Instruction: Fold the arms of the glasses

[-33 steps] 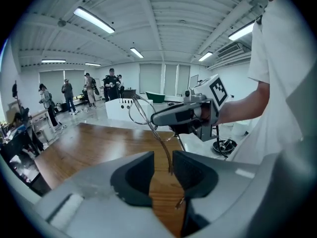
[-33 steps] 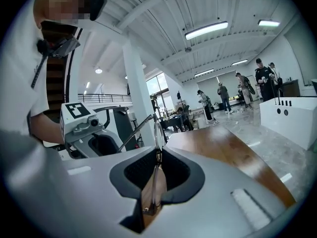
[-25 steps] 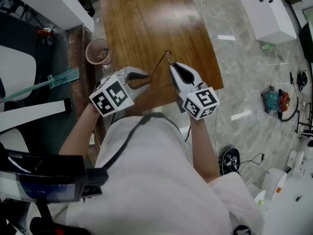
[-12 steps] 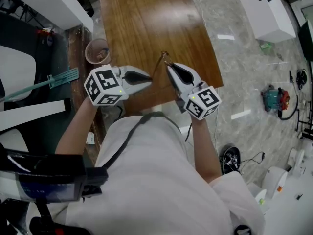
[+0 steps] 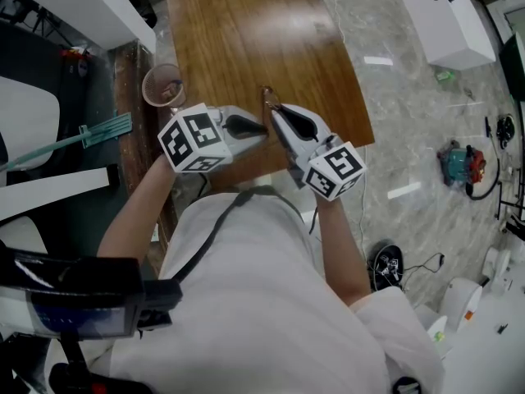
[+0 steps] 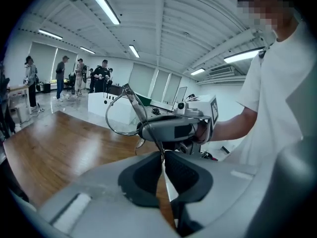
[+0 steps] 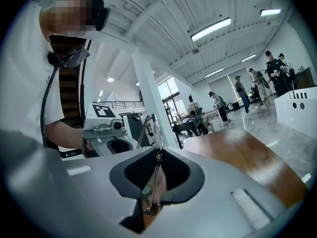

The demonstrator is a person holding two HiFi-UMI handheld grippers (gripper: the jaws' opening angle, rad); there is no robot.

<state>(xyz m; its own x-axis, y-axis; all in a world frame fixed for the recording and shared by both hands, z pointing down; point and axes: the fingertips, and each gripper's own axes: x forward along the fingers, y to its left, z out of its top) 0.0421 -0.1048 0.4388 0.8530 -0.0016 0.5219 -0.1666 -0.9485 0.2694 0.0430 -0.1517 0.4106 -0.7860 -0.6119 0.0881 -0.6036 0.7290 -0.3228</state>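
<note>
Both grippers have drawn together since a second ago. The left gripper (image 5: 262, 127) has swung in toward the right gripper (image 5: 271, 110), and its jaws have just been closing, with the thin arm (image 6: 144, 124) of the glasses (image 5: 267, 95) running between them.

The glasses hang in the air over the near end of the wooden table (image 5: 238, 31), touching nothing but the two grippers. From the right gripper view, the right gripper's pads (image 7: 179, 172) are pinched on the front of the glasses (image 7: 154, 178), with a lens edge-on in the gap and the rim standing up above the fingers. From the left gripper view, my pads (image 6: 186, 175) are nearly together on the wire arm, which slants up and away to the lens loop (image 6: 122, 117) just in front of the right gripper (image 6: 171, 131).

I judge this pair light, springy and easily bent: thin wire, a small hinge and a lens that would smear or slip under hard pressure. I'd keep the right-hand hold near the rim, not on bare glass. I'd take the arm close to its hinge and swing it gently, never forcing it sideways.
</note>
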